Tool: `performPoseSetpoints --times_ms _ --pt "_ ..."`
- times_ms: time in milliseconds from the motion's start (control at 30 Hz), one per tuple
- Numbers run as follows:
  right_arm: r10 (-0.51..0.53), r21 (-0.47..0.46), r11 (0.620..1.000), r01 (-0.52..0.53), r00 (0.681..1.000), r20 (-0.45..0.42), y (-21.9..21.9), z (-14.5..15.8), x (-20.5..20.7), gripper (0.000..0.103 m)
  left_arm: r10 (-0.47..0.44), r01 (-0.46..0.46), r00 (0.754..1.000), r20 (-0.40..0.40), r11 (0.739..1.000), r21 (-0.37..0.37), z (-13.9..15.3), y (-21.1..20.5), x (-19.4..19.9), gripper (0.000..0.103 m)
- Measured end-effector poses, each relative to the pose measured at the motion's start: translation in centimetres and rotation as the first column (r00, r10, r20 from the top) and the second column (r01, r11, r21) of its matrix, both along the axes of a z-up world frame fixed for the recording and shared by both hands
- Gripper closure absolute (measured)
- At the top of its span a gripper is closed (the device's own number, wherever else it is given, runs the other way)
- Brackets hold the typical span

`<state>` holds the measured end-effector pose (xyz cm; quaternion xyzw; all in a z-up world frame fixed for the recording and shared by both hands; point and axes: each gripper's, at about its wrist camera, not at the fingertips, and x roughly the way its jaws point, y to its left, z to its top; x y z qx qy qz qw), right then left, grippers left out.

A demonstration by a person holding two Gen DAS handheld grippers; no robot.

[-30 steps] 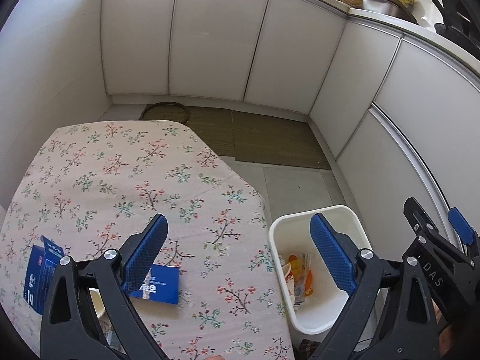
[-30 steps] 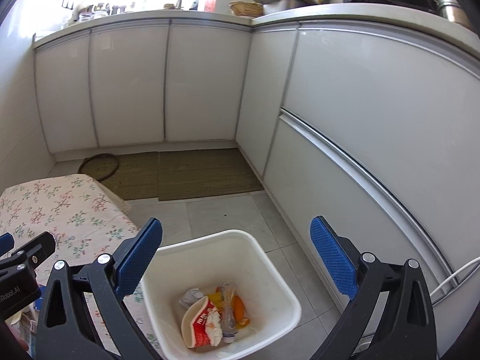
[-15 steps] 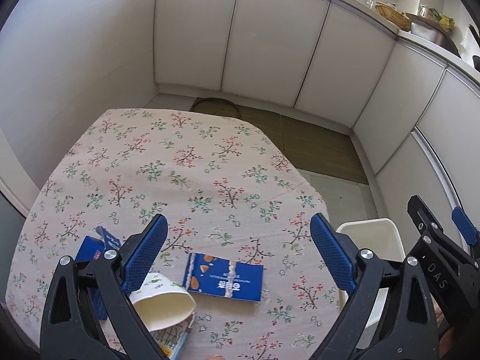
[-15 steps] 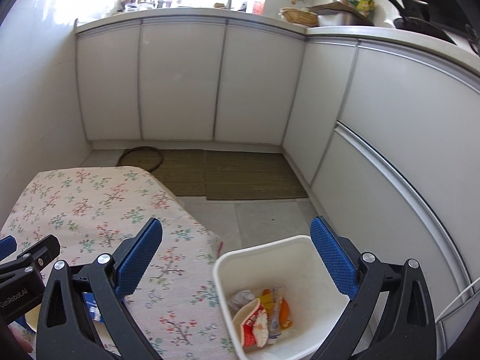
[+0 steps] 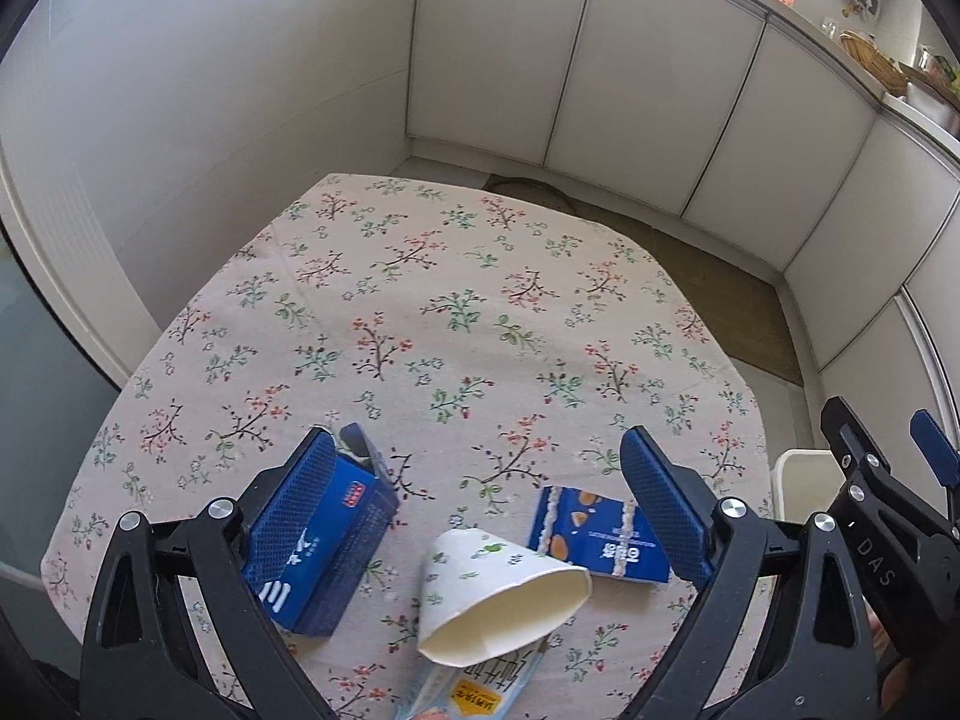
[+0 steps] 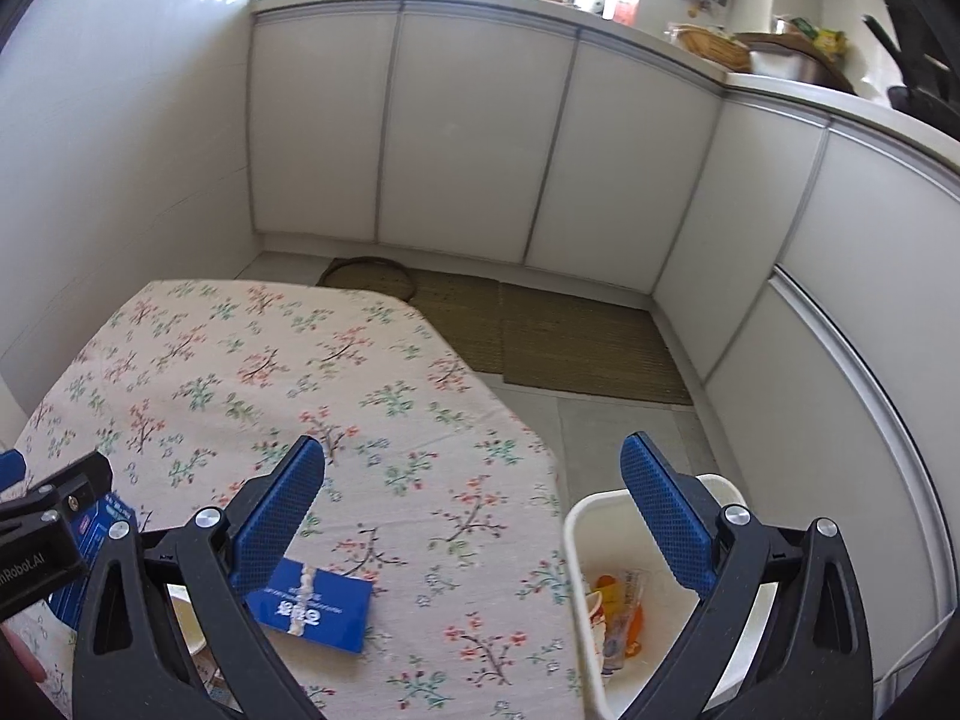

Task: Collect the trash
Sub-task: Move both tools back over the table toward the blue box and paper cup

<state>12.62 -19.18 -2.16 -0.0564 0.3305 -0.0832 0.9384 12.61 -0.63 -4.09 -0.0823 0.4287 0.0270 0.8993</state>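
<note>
- Kitchen corner, white cabinets; floral tablecloth (image 5: 420, 312) on the table, white bin (image 6: 579, 531) on the floor at the table's right edge.
- Bin already holds some trash: orange and clear wrappers (image 6: 618, 606) at the bottom. So partly done.
- Left on the table: tipped paper cup (image 5: 495, 597), blue carton (image 5: 327, 540), flat blue snack packet (image 5: 600, 534), printed wrapper (image 5: 474, 690) partly under the cup's mouth.
- Left gripper (image 5: 480, 510): jaws wide, holding nothing, above the table with the cup between its fingers; carton sits against the left finger, snack packet just beside the right finger.
- Right gripper (image 6: 474, 510): jaws wide, empty, over the table edge, between snack packet and bin.
- My read: at least four pieces to go. Cup looks like the next pick for the left gripper; nothing gripped yet.
- Cup is thin paper, likely to crush if squeezed hard.
</note>
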Motion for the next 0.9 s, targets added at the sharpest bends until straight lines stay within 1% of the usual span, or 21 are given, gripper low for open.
performPoseSetpoints --times_ms 133,333,467,633,667,700,767,800,833,867,900 --pt "0.046 -0.014 0.999 -0.047 0.999 -0.018 2.1 -0.7 0.3 0.007 0.039 -0.038 0.999 -0.036 0.999 0.017 -0.9 2.1 -0.3 0.011" --pt "0.099 -0.024 0.995 -0.1 0.994 -0.056 4.2 -1.8 0.8 0.007 0.077 -0.074 0.99 -0.12 0.997 0.029 -2.7 5.1 -0.2 0.011" --pt "0.134 -0.029 0.99 -0.137 0.986 -0.101 5.2 -2.7 1.2 0.007 0.076 -0.07 0.979 -0.191 0.997 0.041 -4.1 6.2 0.1 0.011" --pt "0.191 0.007 0.981 -0.193 0.968 -0.163 6.1 -3.5 1.8 0.007 0.034 -0.017 0.964 -0.264 0.998 0.065 -6.1 6.3 0.4 0.011" --pt "0.205 0.011 0.979 -0.206 0.963 -0.173 6.3 -3.6 1.8 0.007 0.029 -0.009 0.961 -0.276 0.997 0.073 -6.6 6.3 0.5 0.013" --pt "0.229 0.016 0.973 -0.23 0.956 -0.185 6.5 -3.8 1.9 0.007 0.023 -0.001 0.957 -0.288 0.997 0.075 -6.9 6.3 0.5 0.015" --pt "0.306 0.028 0.951 -0.308 0.928 -0.211 7.2 -4.0 2.0 0.007 -0.001 0.022 0.947 -0.321 0.998 0.061 -7.7 6.4 0.7 0.026" --pt "0.341 0.029 0.939 -0.343 0.913 -0.223 7.4 -4.1 2.1 0.007 -0.017 0.037 0.94 -0.34 0.998 0.05 -8.2 6.3 0.7 0.03" --pt "0.395 0.03 0.916 -0.4 0.886 -0.244 7.9 -4.2 2.1 0.007 -0.03 0.049 0.935 -0.353 0.998 0.045 -8.5 6.3 0.7 0.036" --pt "0.442 0.025 0.892 -0.451 0.86 -0.255 8.4 -4.4 2.0 0.007 -0.046 0.065 0.93 -0.364 0.997 0.041 -8.8 6.3 0.7 0.045" --pt "0.485 0.009 0.866 -0.5 0.836 -0.256 8.9 -4.5 1.8 0.007 -0.058 0.078 0.926 -0.372 0.996 0.04 -9.0 6.2 0.7 0.05"
